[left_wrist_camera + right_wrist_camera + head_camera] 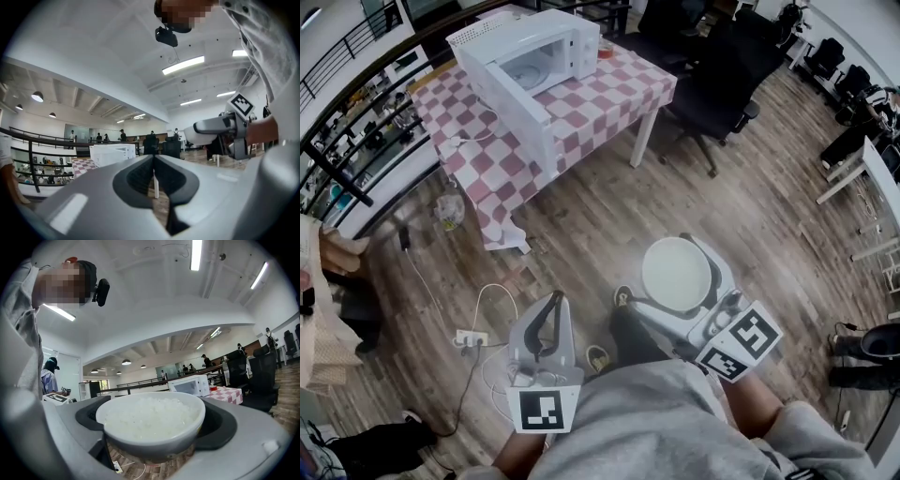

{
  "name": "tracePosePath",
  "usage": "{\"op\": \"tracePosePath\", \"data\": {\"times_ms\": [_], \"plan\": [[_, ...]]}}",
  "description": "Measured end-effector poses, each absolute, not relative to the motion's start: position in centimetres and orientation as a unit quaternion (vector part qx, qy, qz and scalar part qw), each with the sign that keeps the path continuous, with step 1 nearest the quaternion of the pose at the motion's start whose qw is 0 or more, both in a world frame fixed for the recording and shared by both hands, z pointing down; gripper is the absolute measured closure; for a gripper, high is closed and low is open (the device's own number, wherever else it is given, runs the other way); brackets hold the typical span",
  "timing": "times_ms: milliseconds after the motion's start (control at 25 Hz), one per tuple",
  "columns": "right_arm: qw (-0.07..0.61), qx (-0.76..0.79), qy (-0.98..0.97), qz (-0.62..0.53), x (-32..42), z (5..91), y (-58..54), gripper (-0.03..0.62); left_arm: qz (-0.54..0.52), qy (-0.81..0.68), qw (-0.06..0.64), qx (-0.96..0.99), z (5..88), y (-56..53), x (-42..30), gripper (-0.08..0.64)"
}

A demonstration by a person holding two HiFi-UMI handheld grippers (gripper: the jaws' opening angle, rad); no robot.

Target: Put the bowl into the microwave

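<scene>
A white bowl (675, 274) (151, 420) filled with rice sits between the jaws of my right gripper (680, 281) (152, 427), which is shut on it and holds it level above the wooden floor. My left gripper (551, 314) (153, 174) is shut with nothing between its jaws. The white microwave (525, 56) (111, 153) (190, 386) stands with its door open on the checked table (600, 94), well ahead of both grippers.
Black office chairs (722, 84) stand to the right of the table. A power strip with cables (473, 337) lies on the floor to the left. A railing (356, 141) runs along the left side, and white desks (867, 178) stand at the right.
</scene>
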State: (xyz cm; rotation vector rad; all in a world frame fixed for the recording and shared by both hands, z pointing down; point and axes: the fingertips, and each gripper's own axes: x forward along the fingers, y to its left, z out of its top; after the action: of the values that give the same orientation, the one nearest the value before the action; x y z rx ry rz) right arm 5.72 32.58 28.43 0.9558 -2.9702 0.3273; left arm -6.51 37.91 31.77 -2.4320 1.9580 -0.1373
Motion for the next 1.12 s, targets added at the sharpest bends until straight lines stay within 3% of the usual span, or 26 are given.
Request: {"op": "tracePosePath", "data": {"times_ms": [1120], "plan": [[0.004, 0.288, -0.951, 0.111, 8.1, 29.2, 16.1, 0.048, -0.069, 0.62, 0.005, -0.781, 31.8, 21.6, -3.3, 0.548]]}}
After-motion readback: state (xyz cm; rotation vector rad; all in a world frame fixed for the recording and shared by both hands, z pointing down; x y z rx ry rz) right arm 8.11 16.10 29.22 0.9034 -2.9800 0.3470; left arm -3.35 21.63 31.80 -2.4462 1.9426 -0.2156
